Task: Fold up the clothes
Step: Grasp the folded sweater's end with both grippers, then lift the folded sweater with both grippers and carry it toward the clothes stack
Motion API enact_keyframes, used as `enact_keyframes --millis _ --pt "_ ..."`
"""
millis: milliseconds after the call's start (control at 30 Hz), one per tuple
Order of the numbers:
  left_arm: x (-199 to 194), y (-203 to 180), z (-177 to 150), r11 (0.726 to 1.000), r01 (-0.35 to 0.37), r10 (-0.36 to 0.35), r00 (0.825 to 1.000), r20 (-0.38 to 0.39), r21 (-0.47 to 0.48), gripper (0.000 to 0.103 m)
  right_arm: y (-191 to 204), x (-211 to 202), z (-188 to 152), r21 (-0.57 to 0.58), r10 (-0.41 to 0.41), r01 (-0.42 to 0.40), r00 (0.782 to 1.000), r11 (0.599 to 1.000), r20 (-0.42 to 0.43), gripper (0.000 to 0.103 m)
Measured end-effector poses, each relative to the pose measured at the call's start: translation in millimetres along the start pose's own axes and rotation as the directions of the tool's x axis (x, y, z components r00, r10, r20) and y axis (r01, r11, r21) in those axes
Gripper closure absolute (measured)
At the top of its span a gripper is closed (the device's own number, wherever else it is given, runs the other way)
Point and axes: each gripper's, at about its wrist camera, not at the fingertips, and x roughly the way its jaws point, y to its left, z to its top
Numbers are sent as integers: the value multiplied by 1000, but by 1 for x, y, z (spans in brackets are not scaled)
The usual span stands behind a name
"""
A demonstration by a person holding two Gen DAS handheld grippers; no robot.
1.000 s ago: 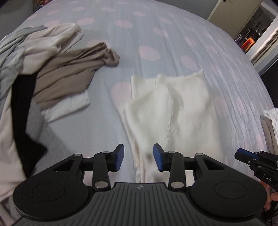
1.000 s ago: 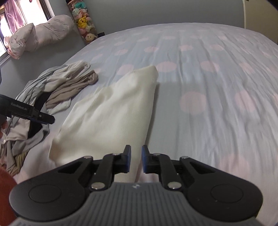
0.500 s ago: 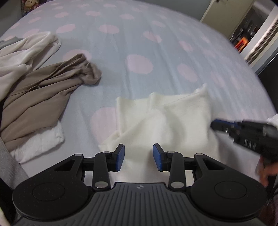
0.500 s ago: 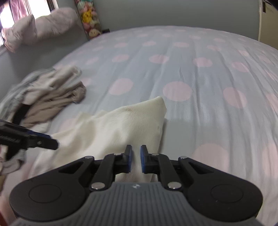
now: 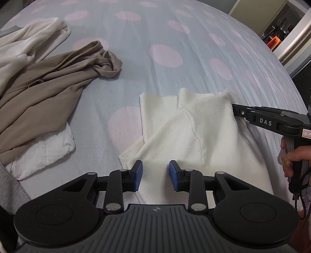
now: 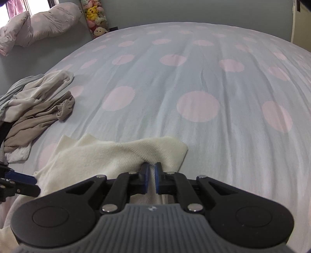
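Observation:
A cream knit garment (image 5: 194,132) lies partly folded on the bed, one layer laid diagonally over the other. My left gripper (image 5: 155,175) is open just above its near left edge, with nothing between the blue pads. In the right wrist view my right gripper (image 6: 152,171) is shut on a puckered fold near the cream garment's (image 6: 108,157) far corner. Seen from the left wrist camera, the right gripper (image 5: 235,110) reaches in from the right and touches that same corner, with a hand on its handle.
A loose pile lies on the left of the dotted grey sheet (image 5: 155,29): a taupe garment (image 5: 48,87), a white cloth (image 5: 42,153) under it and an off-white top (image 5: 29,44). A pillow (image 6: 38,29) and plush toys (image 6: 95,17) sit beyond the bed. A doorway (image 5: 281,29) is far right.
Both grippers moved forward over the cream garment. The right gripper's fingers narrowed and closed on the fabric near its far corner, which now puckers. The left gripper stayed open.

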Motion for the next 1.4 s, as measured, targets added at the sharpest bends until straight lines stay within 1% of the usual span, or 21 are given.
enact_keyframes --millis 133,200,233,267,300,333,367,467,533,600,667,833,967,1067,1167,1233,1267,1300,1333,1367,1400 --pt "-8 -4 -2 1000 -10 10 1000 24 6 74 2 -8 2 1 -6 6 1000 1000 -1 96" --pt "-18 -7 -7 999 -25 24 998 53 30 73 1 -19 0 12 3 -4 1000 1000 12 91" --pt "-24 -7 -11 998 -39 36 997 64 42 71 0 -27 -3 21 14 -15 1000 1000 25 82" --pt "-29 -6 -14 997 -59 56 996 69 44 60 -2 -35 -5 30 25 -27 999 999 38 74" --pt "-33 -4 -16 996 -77 74 994 75 37 52 -5 -41 -10 52 37 -39 998 998 42 61" --pt "-37 0 -18 996 -84 82 994 79 22 52 -9 -46 -15 74 48 -51 998 996 46 60" --pt "-40 5 -20 997 -76 76 994 74 3 51 -12 -52 -20 97 59 -64 997 993 51 60" --pt "-40 21 -21 996 -19 23 999 45 -85 51 -23 -69 -35 163 91 -101 994 981 66 59" --pt "-33 30 -22 990 25 -20 999 39 -138 51 -34 -69 -44 257 131 -140 990 956 55 57" --pt "-26 36 -24 980 72 -65 997 45 -184 51 -41 -66 -52 308 152 -159 987 938 46 52" --pt "-18 39 -23 971 116 -106 993 55 -209 51 -46 -62 -60 348 175 -177 984 921 38 48" --pt "-3 41 -20 961 171 -151 983 105 -217 48 -62 -45 -70 437 240 -235 970 868 44 43" --pt "7 44 -16 951 215 -186 972 144 -223 48 -71 -33 -69 468 286 -284 956 837 70 43" --pt "12 44 -15 950 236 -203 964 173 -204 48 -72 -25 -64 462 308 -311 948 831 85 44" --pt "14 45 -14 948 251 -212 957 198 -197 52 -72 -17 -60 456 325 -336 940 824 104 45" --pt "15 46 -12 948 251 -210 955 211 -197 57 -72 -11 -57 459 335 -351 935 816 119 51" --pt "15 45 -11 948 248 -205 955 214 -198 61 -73 -8 -55 462 339 -358 932 811 126 54" --pt "15 45 -10 949 244 -200 955 217 -200 66 -75 -5 -55 477 349 -369 928 798 133 60" --pt "15 44 -9 950 240 -195 956 221 -201 68 -76 -1 -54 491 359 -379 923 784 140 67" --pt "15 44 -8 950 236 -190 956 224 -202 74 -78 2 -54 505 368 -389 918 770 147 71" --pt "15 43 -8 951 233 -186 956 227 -202 80 -78 2 -54 513 372 -393 916 763 150 77"
